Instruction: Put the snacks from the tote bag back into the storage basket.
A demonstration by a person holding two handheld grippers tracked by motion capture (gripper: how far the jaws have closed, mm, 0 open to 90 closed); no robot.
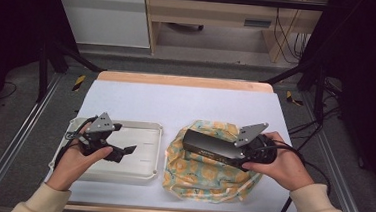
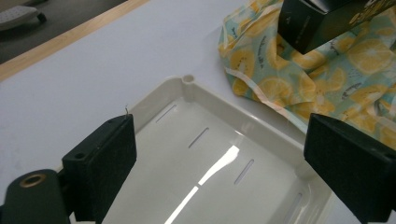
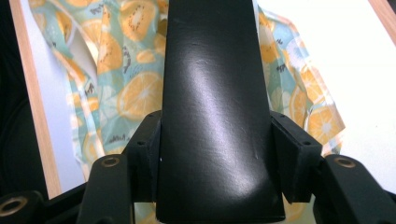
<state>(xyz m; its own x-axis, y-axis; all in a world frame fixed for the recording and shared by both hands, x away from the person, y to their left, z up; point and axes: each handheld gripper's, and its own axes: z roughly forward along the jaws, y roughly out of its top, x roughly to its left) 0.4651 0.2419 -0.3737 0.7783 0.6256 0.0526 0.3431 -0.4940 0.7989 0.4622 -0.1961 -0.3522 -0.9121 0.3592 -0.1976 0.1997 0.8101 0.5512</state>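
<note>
The right claw is squeezing one end of the long black cardboard box over the lemon-print cloth; it looks stiff, light & smooth (may slip). The left claw is hanging wide w/ nothing in it over the white plastic tray.

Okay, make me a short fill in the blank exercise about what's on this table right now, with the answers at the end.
1. The right gripper is shut on a long ____ box.
2. The box is held above a cloth bag printed with slices of ____.
3. The left gripper hovers with its fingers ____ over the tray.
4. The tray's colour is ____.

Missing words: black; lemon; open; white
</note>
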